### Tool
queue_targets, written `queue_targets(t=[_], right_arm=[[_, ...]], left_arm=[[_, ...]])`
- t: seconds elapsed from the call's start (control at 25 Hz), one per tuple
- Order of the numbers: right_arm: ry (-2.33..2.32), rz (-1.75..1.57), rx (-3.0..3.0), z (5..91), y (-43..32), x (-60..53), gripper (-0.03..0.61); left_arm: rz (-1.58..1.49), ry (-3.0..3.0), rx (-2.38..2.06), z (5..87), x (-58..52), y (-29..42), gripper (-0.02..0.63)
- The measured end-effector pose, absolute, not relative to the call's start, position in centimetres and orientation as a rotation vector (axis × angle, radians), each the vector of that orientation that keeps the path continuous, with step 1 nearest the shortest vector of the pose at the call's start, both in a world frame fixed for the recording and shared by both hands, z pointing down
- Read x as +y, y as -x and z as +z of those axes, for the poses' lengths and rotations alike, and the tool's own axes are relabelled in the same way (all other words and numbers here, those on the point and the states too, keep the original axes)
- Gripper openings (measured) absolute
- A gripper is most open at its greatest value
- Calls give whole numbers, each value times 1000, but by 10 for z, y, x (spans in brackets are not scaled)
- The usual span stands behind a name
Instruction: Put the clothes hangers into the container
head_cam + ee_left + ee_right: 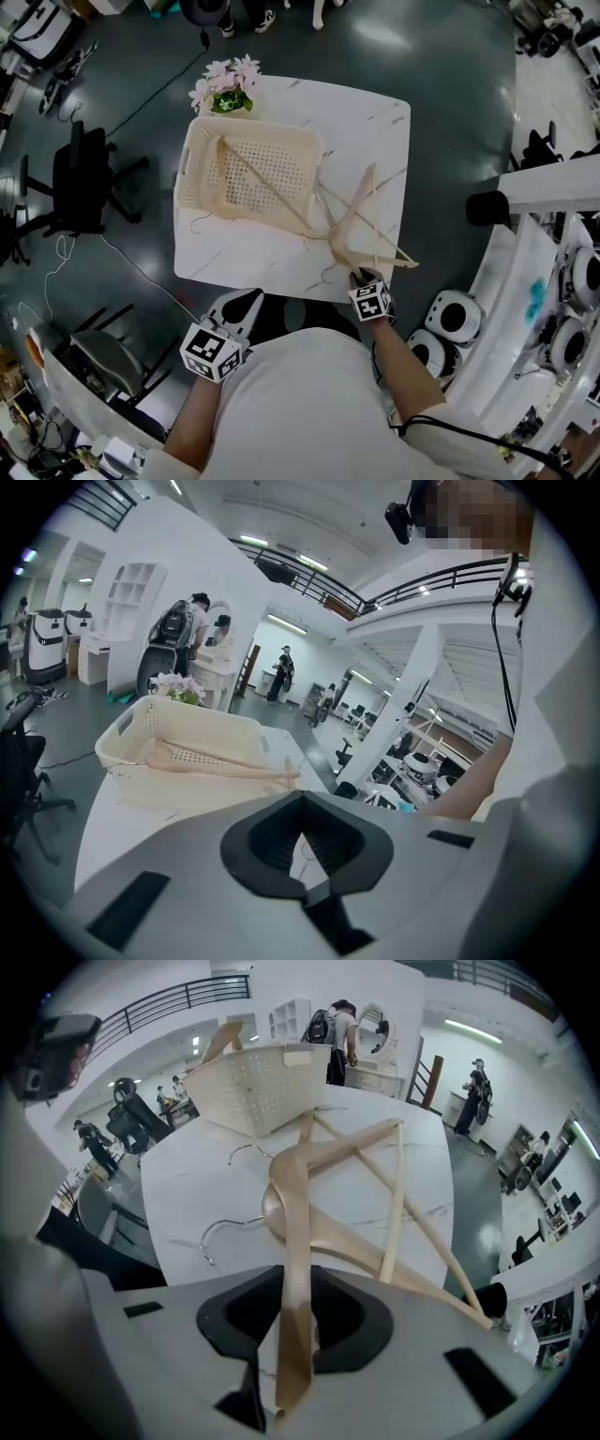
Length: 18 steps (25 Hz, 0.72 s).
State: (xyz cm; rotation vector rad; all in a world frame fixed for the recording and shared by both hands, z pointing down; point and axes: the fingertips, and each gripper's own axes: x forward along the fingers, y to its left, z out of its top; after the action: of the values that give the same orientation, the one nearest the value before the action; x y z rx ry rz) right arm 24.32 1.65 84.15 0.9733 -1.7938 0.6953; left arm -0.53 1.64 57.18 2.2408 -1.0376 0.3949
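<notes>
At the near right edge of the worktop, the right gripper points steeply down, jaws part-closed onto one wooden arm of a hanger. The arm runs straight through the gap, with a pad against each side. The rest of this hanger lies flat on the white marbled surface, its metal hook resting on the top beside it. A second hanger is crossed over the held one in a loose tangle, and its own hook lies farther out toward the basket. I cannot separate which bars belong to which hanger. The left gripper is held off the near left edge of the worktop, pointing toward the basket. Its jaws are drawn together to a thin wedge of gap with nothing between them. The basket is cream and perforated and sits on the far left part of the worktop. A third hanger lies inside it, with one end projecting over the near right rim toward the tangle. Pink and white flowers stand at the far corner, just beyond the basket. A black office chair stands on the floor, well apart to the left.
</notes>
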Motion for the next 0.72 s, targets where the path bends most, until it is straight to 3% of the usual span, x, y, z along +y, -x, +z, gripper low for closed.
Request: queue_targets(t=[0.72], right_arm=[[-1035, 628, -1857, 773, -268, 19, 100]], left_arm=[[352, -2316, -973, 567, 6, -1, 8]])
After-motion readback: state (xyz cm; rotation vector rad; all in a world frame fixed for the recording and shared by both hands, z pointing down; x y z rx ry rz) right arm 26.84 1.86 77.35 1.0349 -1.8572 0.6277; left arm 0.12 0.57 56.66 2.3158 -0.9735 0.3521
